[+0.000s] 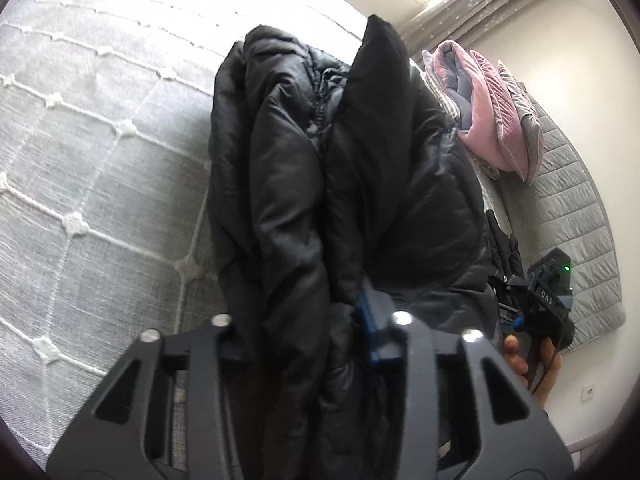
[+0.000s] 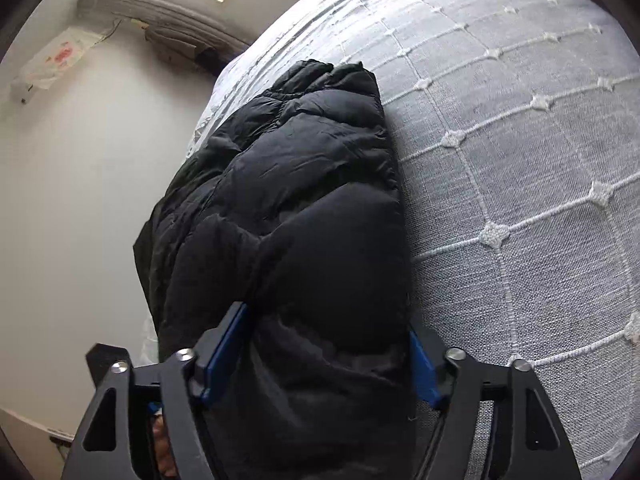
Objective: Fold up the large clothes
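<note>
My left gripper (image 1: 320, 344) and right gripper (image 2: 320, 356) both clamp black jacket (image 2: 288, 200) (bunched), over bed (image 2: 520, 160) edge.

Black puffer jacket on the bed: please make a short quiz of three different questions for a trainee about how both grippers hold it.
1. True or false: the black puffer jacket lies on a bedspread with a white diamond grid.
2. Multiple choice: what sits between the fingers of the right gripper? A) a pink blanket B) a thick part of the jacket C) nothing
3. Short answer: in the left wrist view, what lies on the bed beyond the jacket, at upper right?

Key
1. True.
2. B. Its blue pads press on the bulky fabric from both sides.
3. A folded pink and grey blanket. The left gripper also grips the jacket.
</note>
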Demonstrator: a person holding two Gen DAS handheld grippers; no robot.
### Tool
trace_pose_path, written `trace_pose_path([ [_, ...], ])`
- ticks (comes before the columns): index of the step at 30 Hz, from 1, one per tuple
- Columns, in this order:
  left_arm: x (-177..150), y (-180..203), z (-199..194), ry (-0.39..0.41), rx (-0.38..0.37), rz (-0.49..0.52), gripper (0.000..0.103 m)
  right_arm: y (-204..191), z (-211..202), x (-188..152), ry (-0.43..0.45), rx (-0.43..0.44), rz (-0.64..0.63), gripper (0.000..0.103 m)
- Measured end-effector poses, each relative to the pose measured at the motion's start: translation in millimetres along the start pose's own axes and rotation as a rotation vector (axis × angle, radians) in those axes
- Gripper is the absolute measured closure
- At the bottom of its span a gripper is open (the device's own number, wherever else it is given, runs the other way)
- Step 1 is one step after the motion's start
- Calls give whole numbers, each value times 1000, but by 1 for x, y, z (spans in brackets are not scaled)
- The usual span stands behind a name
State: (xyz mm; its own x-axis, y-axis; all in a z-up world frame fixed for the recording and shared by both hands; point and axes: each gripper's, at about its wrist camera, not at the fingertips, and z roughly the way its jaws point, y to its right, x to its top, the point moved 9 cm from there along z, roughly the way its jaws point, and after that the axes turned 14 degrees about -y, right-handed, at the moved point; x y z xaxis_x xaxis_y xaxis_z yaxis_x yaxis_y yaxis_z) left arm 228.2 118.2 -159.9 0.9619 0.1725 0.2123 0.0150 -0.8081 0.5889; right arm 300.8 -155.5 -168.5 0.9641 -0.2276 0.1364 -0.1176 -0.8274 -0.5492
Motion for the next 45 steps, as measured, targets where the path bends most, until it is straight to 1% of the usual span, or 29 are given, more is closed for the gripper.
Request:
trace_pose_path([
  [1, 1, 1, -2, 12, 5, -2, 70, -4, -1, 0, 11, -18, -19, 45],
  [3, 2, 2, -3, 21, 13, -2, 75, -7, -4, 0, 27, -39, -47, 56],
  [6, 7, 4, -7, 36, 32, 4, 79, -11, -6, 0, 46, -68, -74, 64],
  [9, 13, 6, -12, 40, 29, -3, 82, -20, -10, -1, 79, -119, -120, 71],
  [11, 19, 8, -20, 52, 27, 0, 83, -31, -13, -1, 114, -179, -175, 74],
  [13, 24, 3, -30, 72, 44, 13, 84, -43, -15, 0, 148, -233, -231, 77],
  [14, 28, 2, -38, 83, 54, 22, 85, -48, -15, -2, 159, -242, -252, 78],
  [17, 39, -7, -61, 109, 38, 24, 86, -65, -14, -2, 187, -242, -298, 80],
  [19, 46, -14, -78, 136, 62, 45, 86, -82, -9, -2, 223, -272, -342, 81],
  [21, 57, -34, -109, 173, 86, 54, 86, -109, 0, 0, 255, -295, -396, 82],
  [23, 67, -59, -142, 207, 105, 55, 86, -141, 16, 3, 275, -264, -429, 82],
  [24, 72, -69, -157, 223, 120, 55, 86, -160, 25, 4, 282, -233, -442, 82],
  [26, 88, -102, -208, 283, 186, 47, 85, -194, 43, 5, 292, -166, -458, 82],
  [28, 104, -133, -253, 324, 264, 37, 85, -245, 75, 7, 289, -86, -482, 82],
  [30, 119, -165, -290, 353, 320, 12, 84, -287, 104, 8, 271, -31, -497, 82],
  [32, 135, -203, -316, 360, 363, -19, 82, -325, 137, 8, 248, 25, -501, 82],
  [33, 142, -221, -322, 362, 380, -31, 81, -343, 157, 7, 236, 53, -493, 82],
  [34, 150, -243, -322, 361, 415, -48, 80, -357, 178, 6, 222, 78, -475, 82],
  [36, 161, -283, -311, 342, 489, -75, 76, -371, 218, 3, 190, 79, -460, 81],
  [37, 163, -315, -293, 296, 529, -124, 75, -374, 243, 0, 155, 55, -460, 81],
  [38, 163, -333, -277, 255, 548, -172, 69, -372, 267, -2, 108, 19, -460, 80],
  [39, 160, -355, -264, 225, 554, -231, 61, -364, 295, -5, 42, -16, -443, 74],
  [40, 158, -363, -261, 245, 529, -248, 60, -353, 316, -9, -22, -38, -417, 69],
  [41, 156, -364, -264, 275, 493, -250, 59, -343, 325, -11, -39, -14, -397, 58],
  [42, 154, -365, -272, 309, 447, -260, 57, -340, 321, -11, -24, 12, -399, 48],
  [44, 151, -367, -293, 360, 393, -299, 57, -330, 307, -11, -21, -5, -420, 41],
  [45, 147, -371, -308, 391, 388, -327, 57, -323, 293, -9, -20, -17, -441, 40],
])
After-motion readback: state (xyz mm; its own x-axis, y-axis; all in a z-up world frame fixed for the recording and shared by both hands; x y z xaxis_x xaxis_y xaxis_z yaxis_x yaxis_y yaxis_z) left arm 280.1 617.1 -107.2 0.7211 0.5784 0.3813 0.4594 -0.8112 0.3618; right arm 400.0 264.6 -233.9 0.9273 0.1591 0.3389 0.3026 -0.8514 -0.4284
